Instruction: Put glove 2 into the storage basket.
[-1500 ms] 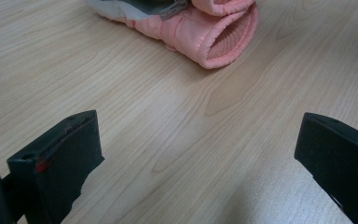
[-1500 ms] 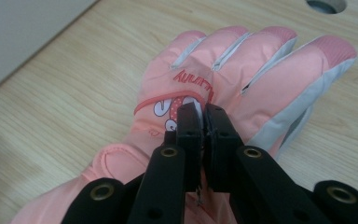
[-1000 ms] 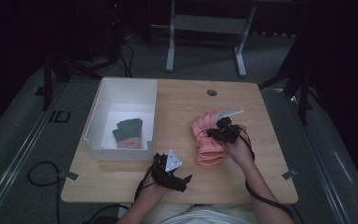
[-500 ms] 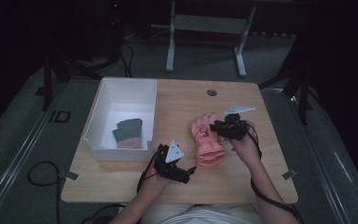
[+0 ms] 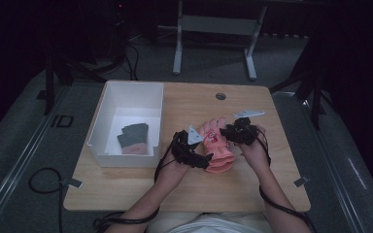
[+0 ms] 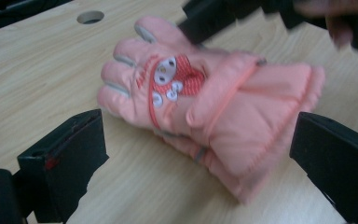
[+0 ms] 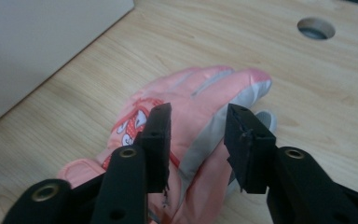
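A pair of padded salmon-pink winter gloves (image 5: pixel 216 145) with a red-and-white cartoon patch lies stacked on the light wooden table (image 5: pixel 252 189), right of the middle, cuffs toward the person and fingers pointing away toward the round cable hole (image 5: pixel 220 96) in the tabletop. The black left gripper (image 5: pixel 201 160) sits just beside the gloves at their cuff end; in the left gripper view its jaws stand wide apart, one on each side of the pink gloves (image 6: pixel 214 107), with bare wood between the pads and the fabric, so it is released and grips nothing. The black right gripper (image 5: pixel 230 133) hovers at the finger end of the pair; in the right gripper view its jaws, which have just been opening, stand partly apart above the grey-palmed upper glove (image 7: pixel 200 116), and the pads are not pressing on the fabric, so it too is loose. Left of the gloves, near them but apart, stands a white rectangular open-topped box (image 5: pixel 108 126) holding a pair of dark grey knitted gloves (image 5: pixel 135 136) on its floor. The table stands on a grey carpeted floor (image 5: pixel 24 145) in a dim room; black cables (image 5: pixel 43 184) trail over the floor at the left, and a grey metal frame on two legs (image 5: pixel 213 29) stands beyond the far edge of the table
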`<action>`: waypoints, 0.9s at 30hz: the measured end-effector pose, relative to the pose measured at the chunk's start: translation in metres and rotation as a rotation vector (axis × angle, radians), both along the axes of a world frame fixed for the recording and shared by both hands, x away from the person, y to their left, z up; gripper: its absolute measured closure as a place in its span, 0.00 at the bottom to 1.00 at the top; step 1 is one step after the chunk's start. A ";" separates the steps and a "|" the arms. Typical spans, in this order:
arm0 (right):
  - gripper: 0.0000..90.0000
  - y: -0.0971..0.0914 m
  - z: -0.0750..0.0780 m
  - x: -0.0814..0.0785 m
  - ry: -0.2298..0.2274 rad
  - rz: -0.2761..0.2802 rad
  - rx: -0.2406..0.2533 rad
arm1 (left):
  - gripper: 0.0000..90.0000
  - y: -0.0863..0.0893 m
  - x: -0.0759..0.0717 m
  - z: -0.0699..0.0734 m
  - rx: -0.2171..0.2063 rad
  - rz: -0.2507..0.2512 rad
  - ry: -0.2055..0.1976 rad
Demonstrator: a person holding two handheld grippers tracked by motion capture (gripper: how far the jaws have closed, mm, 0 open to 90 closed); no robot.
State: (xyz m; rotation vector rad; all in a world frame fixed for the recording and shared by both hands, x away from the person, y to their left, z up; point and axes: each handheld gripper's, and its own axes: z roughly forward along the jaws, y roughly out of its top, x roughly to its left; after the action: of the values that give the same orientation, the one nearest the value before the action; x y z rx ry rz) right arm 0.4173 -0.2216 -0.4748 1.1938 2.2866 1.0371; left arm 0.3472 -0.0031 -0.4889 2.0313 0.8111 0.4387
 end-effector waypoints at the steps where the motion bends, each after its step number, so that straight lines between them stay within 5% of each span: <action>1: 0.65 0.000 -0.003 0.001 0.006 -0.006 -0.007 | 0.04 -0.002 0.004 0.001 -0.001 -0.001 0.008; 5: 0.60 -0.006 -0.017 0.004 0.047 -0.025 -0.034 | 0.04 -0.007 0.020 0.001 0.002 0.000 0.040; 10: 0.59 -0.024 -0.029 0.011 0.145 -0.034 0.004 | 0.05 -0.004 0.047 -0.004 -0.017 0.018 0.113; 15: 0.56 -0.033 -0.044 0.020 0.221 -0.003 0.089 | 0.15 -0.005 0.075 -0.018 -0.053 0.052 0.240; 18: 0.56 -0.039 -0.050 0.022 0.239 0.012 0.141 | 0.17 -0.007 0.090 -0.033 -0.072 0.016 0.368; 22: 0.59 -0.038 -0.050 0.022 0.247 0.032 0.138 | 0.25 -0.012 0.102 -0.049 -0.048 0.000 0.457; 27: 0.71 -0.028 -0.050 0.020 0.242 0.065 0.099 | 0.48 -0.014 0.115 -0.061 -0.098 -0.084 0.567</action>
State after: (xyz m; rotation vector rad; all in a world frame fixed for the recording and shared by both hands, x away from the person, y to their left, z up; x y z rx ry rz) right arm 0.4374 -0.2493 -0.5249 1.3583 2.4980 1.0933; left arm 0.4621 -0.0172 -0.5502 2.1095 1.0497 -0.2384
